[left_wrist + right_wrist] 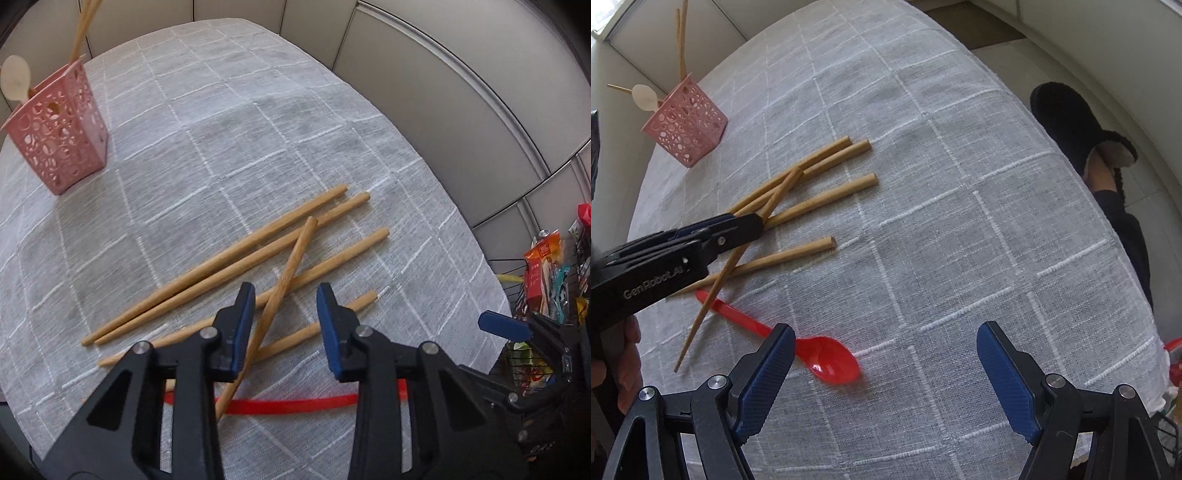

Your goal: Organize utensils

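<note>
table: a round top under a grey checked cloth, carrying everything; its far edge curves below the wall panels
holder: a pink perforated cup stands upright near the far left edge of the table, already holding two chopsticks and a pale spoon, well apart from the loose pieces
loose chopsticks: five wooden sticks lie toward the near left part of the table; four run roughly parallel, thick ends pointing to the far right, thin tips to the near left
crossed chopstick: one stick lies over the others, its long axis steeper than theirs, thick end away from the near edge, thin tip toward it
red spoon: the spoon lies flat by the near edge, bowl to the right, handle running left under the crossed stick's thin end
left gripper: the left gripper points steeply down over the crossed stick; jaws partly closed with the stick passing between them, against or just beside the left pad, right pad clear, so it is not yet pinched as far as I can judge
right gripper: the right gripper hangs wide apart and empty, the spoon bowl just beside its left finger
nearer hand: left for the crossed stick, right for the spoon
deciding relation: the stick's axis runs almost along the jaws' gap, so closing should catch it near mid-length
</note>
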`<state>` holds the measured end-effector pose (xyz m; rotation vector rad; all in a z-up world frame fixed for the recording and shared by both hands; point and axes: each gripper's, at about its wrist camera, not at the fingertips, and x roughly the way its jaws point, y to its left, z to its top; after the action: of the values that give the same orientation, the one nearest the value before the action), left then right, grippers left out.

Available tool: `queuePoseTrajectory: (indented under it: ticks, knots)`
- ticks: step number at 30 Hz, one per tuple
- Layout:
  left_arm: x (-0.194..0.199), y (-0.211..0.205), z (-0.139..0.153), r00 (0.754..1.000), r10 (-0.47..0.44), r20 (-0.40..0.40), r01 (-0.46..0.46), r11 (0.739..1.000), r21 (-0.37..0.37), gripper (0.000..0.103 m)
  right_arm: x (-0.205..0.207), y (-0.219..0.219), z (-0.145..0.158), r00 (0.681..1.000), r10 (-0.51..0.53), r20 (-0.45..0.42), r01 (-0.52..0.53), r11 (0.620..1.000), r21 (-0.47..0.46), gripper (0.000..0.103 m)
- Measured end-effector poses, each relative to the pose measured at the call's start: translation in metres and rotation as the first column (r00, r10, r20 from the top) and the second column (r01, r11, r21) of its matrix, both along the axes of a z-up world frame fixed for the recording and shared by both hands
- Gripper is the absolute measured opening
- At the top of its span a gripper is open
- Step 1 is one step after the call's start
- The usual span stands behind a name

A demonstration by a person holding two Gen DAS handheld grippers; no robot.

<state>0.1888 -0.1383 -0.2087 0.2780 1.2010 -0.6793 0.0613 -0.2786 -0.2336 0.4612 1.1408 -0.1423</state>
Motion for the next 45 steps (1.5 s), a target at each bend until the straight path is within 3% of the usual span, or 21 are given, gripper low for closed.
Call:
queuePoseTrajectory:
  ticks: [2, 5, 8, 18, 24, 29, 39, 43, 45]
  knots:
    - [0.002, -0.006, -0.004, 1.000, -0.002, 0.007, 0.002, 1.000, 0.020, 0.032, 0.002, -0.002, -0.002, 1.000, -0.004, -0.004, 0.004, 1.000, 0.001, 0.085]
    - [0.007, -0.008, -0.006, 1.000, 0.008, 0.006, -0.008, 1.000, 0.023, 0.015, 0.006, -0.005, -0.004, 1.000, -0.009, -0.007, 0.009, 1.000, -0.001, 0.085]
    - [0.010, -0.004, -0.002, 1.000, 0.018, 0.014, -0.019, 0.999, 0.028, 0.009, 0.012, -0.008, -0.005, 1.000, -0.014, -0.010, 0.014, 1.000, 0.008, 0.085]
    - [0.014, 0.044, 0.023, 0.988, 0.147, -0.048, -0.148, 0.989, -0.025, 0.008, 0.015, -0.002, -0.006, 0.999, -0.011, -0.036, 0.012, 0.999, 0.044, 0.084]
    - [0.006, 0.077, 0.044, 0.983, 0.183, -0.017, -0.183, 0.982, -0.044, 0.008, 0.002, 0.017, -0.013, 0.998, 0.029, -0.050, -0.024, 0.994, 0.102, 0.066]
    - [0.000, 0.098, 0.052, 0.981, 0.195, 0.004, -0.195, 0.979, -0.054, 0.008, -0.008, 0.018, -0.031, 0.998, -0.013, -0.065, 0.023, 0.987, 0.159, 0.048]
    - [-0.012, 0.115, 0.058, 0.976, 0.217, 0.025, -0.215, 0.974, -0.065, 0.008, -0.018, 0.015, -0.037, 0.993, -0.118, 0.027, 0.109, 0.967, 0.231, 0.026]
    - [-0.014, 0.120, 0.060, 0.973, 0.226, 0.034, -0.223, 0.972, -0.070, 0.008, -0.020, 0.017, -0.040, 0.991, -0.118, 0.068, 0.096, 0.959, 0.267, 0.010]
    - [-0.015, 0.122, 0.061, 0.972, 0.234, 0.037, -0.231, 0.970, -0.074, 0.008, -0.021, 0.017, -0.039, 0.990, -0.109, 0.089, 0.082, 0.961, 0.263, 0.008]
